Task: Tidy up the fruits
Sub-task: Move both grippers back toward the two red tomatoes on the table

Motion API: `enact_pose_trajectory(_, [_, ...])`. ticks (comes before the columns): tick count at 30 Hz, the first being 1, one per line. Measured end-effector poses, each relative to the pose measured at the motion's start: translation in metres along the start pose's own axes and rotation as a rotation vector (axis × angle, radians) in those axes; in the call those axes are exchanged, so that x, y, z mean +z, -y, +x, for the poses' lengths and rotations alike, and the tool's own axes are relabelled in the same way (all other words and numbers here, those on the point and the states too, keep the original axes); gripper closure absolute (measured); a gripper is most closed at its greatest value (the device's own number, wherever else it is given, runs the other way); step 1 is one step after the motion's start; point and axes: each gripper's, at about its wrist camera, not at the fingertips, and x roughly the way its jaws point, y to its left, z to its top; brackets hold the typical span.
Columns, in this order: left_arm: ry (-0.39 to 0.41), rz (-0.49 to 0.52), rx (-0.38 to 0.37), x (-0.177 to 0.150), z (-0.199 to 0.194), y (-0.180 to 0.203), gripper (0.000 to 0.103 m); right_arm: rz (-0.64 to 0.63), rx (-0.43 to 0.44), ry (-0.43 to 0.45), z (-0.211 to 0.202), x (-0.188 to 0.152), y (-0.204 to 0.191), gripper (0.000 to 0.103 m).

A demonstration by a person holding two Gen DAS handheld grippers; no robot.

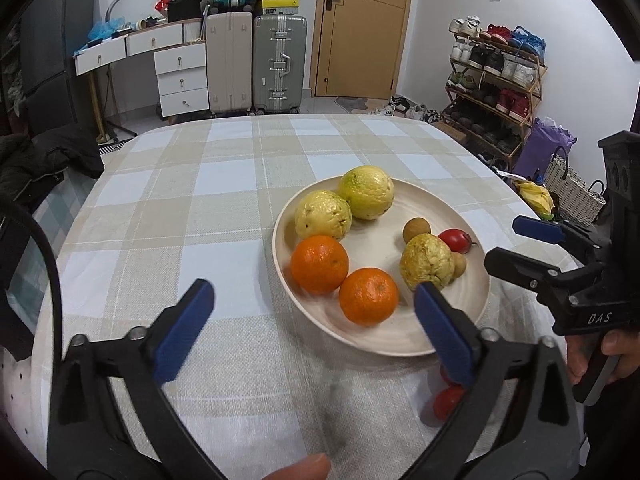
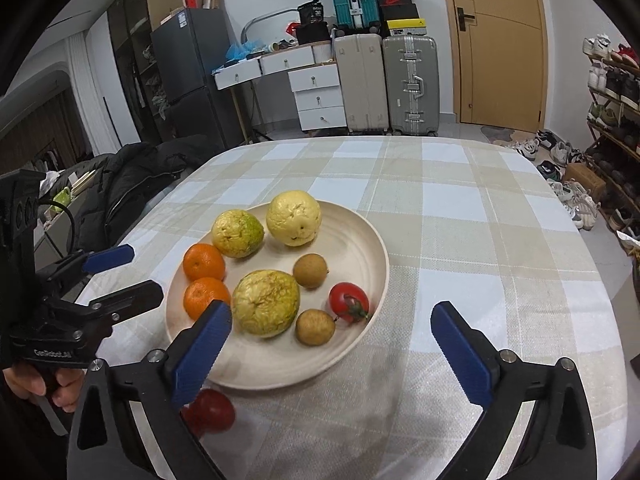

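Observation:
A cream plate sits on the checked tablecloth. It holds three yellow-green guavas, two oranges, two brown longans and a red tomato. Another red tomato lies on the cloth just off the plate's near rim, partly hidden by a finger. My left gripper is open at the plate's left side. My right gripper is open at the plate's right side. Neither holds anything.
The table has rounded edges, with a black jacket off its left side. Beyond it stand suitcases, white drawers, a door and a shoe rack. A hand grips each handle.

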Motion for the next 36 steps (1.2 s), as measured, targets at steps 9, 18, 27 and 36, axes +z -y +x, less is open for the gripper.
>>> enact_pose_trajectory(9, [-0.006,0.009,-0.014,-0.018,-0.02,0.008,0.001,-0.046,0.014,-0.03,-0.009,-0.013,-0.012,0.0])
enact_pose_trajectory(18, [-0.035,0.012,-0.042,-0.037,-0.027,0.017,0.001,-0.094,0.018,-0.069,-0.017,-0.027,-0.02,0.0])
enact_pose_trajectory(27, [-0.105,0.066,-0.088,-0.053,-0.021,0.035,0.001,-0.097,0.01,-0.111,-0.021,-0.043,-0.017,0.0])
enact_pose_trajectory(36, [-0.156,0.125,-0.125,-0.064,-0.015,0.054,0.001,-0.088,0.001,-0.136,-0.019,-0.051,-0.011,0.0])
